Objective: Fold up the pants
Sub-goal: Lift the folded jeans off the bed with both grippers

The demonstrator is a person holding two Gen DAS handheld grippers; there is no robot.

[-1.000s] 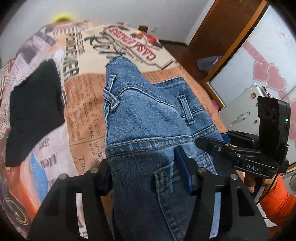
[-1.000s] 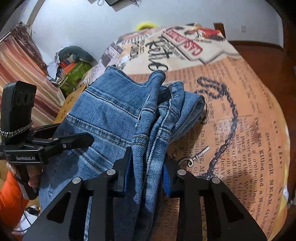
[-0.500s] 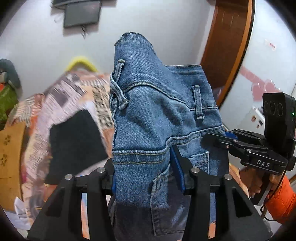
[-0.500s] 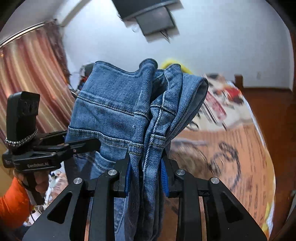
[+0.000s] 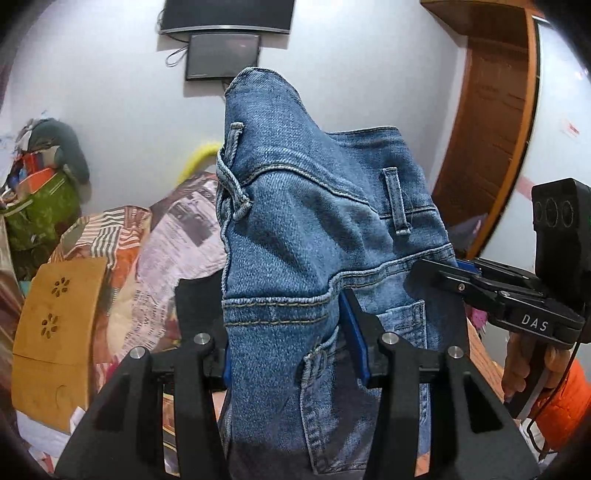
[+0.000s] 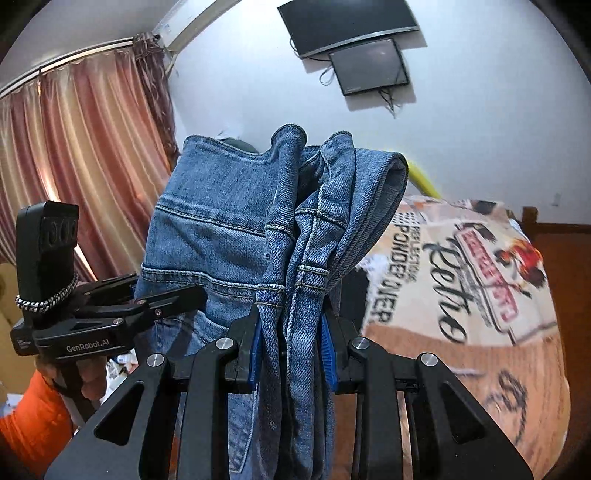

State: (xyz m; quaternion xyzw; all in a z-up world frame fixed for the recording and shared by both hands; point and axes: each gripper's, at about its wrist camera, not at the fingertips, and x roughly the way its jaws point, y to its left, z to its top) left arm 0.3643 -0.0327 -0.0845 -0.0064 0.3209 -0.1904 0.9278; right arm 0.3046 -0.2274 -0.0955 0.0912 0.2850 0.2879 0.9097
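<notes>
The left gripper (image 5: pixel 293 343) pinches the jeans (image 5: pixel 317 236) at the waistband, and the right gripper (image 6: pixel 291 345) pinches the bunched opposite edge, holding them in the air above the bed (image 6: pixel 480 295). Keep both pinches level and pull the waistband taut before lowering.

Domestic bedroom. Bed with newspaper-print bedspread (image 6: pixel 461 280); pink pleated curtains (image 6: pixel 85 155) on a rail; wall-mounted television (image 5: pixel 227 14); wooden door frame (image 5: pixel 491 122); clothing pile (image 5: pixel 44 177) against the wall.
</notes>
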